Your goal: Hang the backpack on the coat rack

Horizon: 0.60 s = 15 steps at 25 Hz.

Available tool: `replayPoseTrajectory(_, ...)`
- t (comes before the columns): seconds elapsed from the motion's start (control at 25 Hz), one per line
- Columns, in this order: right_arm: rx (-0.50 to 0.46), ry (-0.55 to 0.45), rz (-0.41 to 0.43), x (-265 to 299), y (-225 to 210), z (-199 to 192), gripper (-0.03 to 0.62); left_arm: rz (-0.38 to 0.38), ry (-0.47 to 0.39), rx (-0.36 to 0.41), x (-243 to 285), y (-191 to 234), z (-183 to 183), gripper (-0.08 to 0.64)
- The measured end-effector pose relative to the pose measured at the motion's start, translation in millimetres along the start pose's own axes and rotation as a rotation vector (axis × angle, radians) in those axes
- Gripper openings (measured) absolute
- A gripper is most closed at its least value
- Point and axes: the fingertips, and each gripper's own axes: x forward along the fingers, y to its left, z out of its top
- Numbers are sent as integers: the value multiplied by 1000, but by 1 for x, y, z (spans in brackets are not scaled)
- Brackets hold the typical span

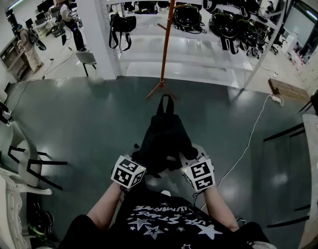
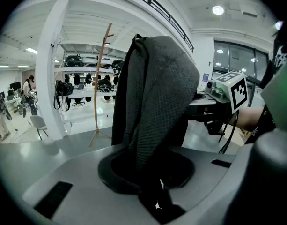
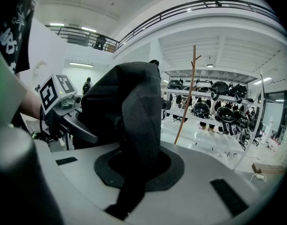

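**Grippers both pinching the backpack (image 1: 164, 139), coat rack (image 1: 166, 40) standing well off**

Left gripper (image 1: 139, 162) is clamping down on a mesh shoulder strap (image 2: 157, 97) of the black backpack. Its jaws are squeezing together on it, and in the left gripper view the strap is running straight down between them. Right gripper (image 1: 188, 162) is doing the same with the other strap (image 3: 141, 116), pinching the padded mesh tight.

So the bag is hanging between the two of them, right in front of the person. It's being held up over the green floor (image 1: 86, 118), with its top handle pointing away toward the rack.

A bit further out on the right, a white cable (image 1: 252, 134) is trailing across the floor. Past that the orange-brown coat rack is standing on its spread feet, well apart from the bag. Behind it, white shelving (image 1: 200, 61) is holding rows of dark gear (image 1: 226, 25), and a couple of people are standing around way off at the far left.
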Motion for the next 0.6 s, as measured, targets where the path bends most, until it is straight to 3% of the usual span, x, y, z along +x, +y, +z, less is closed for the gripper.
replayPoseTrajectory(0.44, 34, 31, 1, 13, -4, -12, 43, -19, 33, -3, 13, 8, -8, 87)
replayPoseTrajectory(0.6, 49, 50, 6, 41, -4, -11, 43, -22, 50, -15, 19, 33, -9, 87)
